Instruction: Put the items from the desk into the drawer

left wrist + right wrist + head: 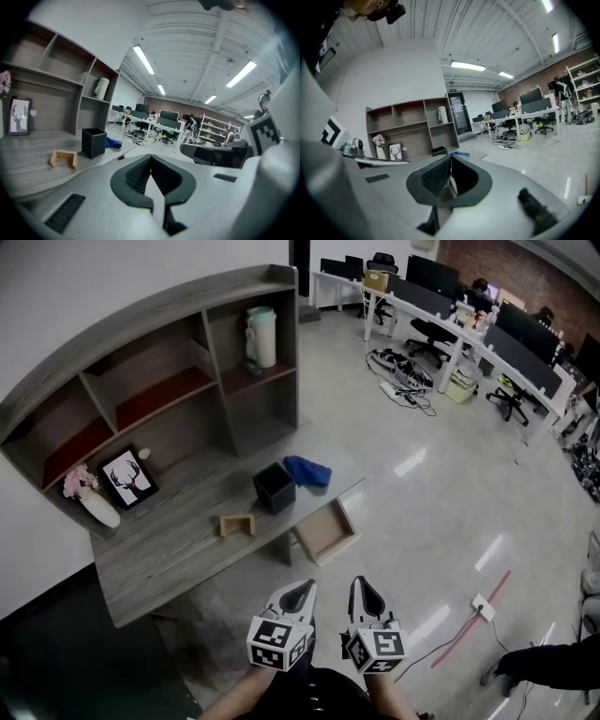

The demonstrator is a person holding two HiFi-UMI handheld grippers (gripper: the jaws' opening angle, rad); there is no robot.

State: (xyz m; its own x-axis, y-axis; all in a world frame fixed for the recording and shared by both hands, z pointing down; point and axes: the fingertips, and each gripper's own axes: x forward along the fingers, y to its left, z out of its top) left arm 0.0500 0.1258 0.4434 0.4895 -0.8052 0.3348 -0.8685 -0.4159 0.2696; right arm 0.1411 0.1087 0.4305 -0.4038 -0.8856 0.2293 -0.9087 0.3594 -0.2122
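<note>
On the grey desk [169,549] lie a black box [274,487], a blue cloth [307,471] and a small wooden stand [237,524]. A light wooden drawer [325,532] stands pulled open below the desk's right end, nothing visible in it. My left gripper [306,586] and right gripper [360,582] hang side by side over the floor, short of the desk, both shut and empty. The left gripper view has the left gripper [150,157] with the black box [93,142], stand [64,158] and cloth [112,142] beyond it. The right gripper [451,157] points toward the desk.
A shelf unit [159,381] at the desk's back holds a white jug [262,336]. A deer picture [128,478] and a vase of flowers [89,495] stand at the desk's left. A power strip [483,607] with cables lies on the floor at right; office desks and chairs fill the far room.
</note>
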